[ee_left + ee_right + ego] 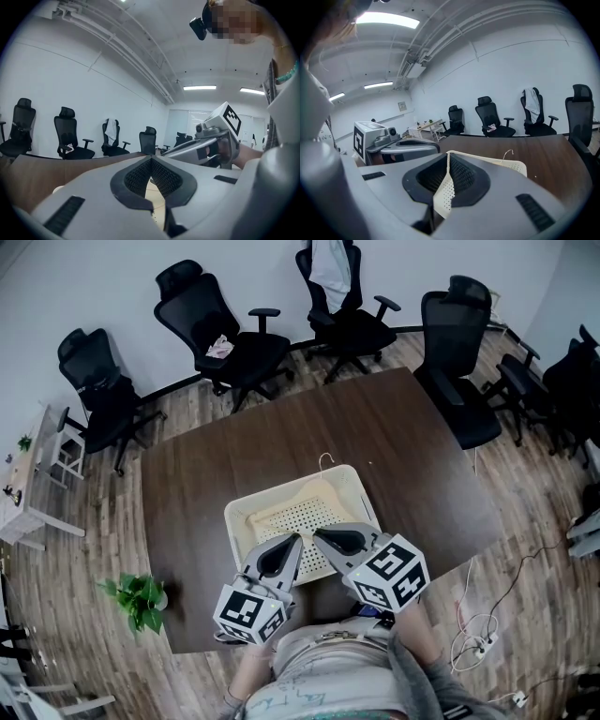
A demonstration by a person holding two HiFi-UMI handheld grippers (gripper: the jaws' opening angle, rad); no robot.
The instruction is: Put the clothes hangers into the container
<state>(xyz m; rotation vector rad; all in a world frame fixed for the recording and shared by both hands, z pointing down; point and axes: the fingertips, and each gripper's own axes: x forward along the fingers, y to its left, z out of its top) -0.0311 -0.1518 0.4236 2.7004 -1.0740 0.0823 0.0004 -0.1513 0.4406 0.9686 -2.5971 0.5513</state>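
both left gripper and right gripper sat shut, empty, at lower centre; hanger lay in container, task seemingly done; next, withdraw.

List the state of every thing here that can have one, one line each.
left tool: shut, empty, above the container's near edge
right tool: shut, empty, tip close to the left tool's
container: upright on the table, top open
hanger: lying inside the container, hook poking over the far rim
white garment: draped over a chair back
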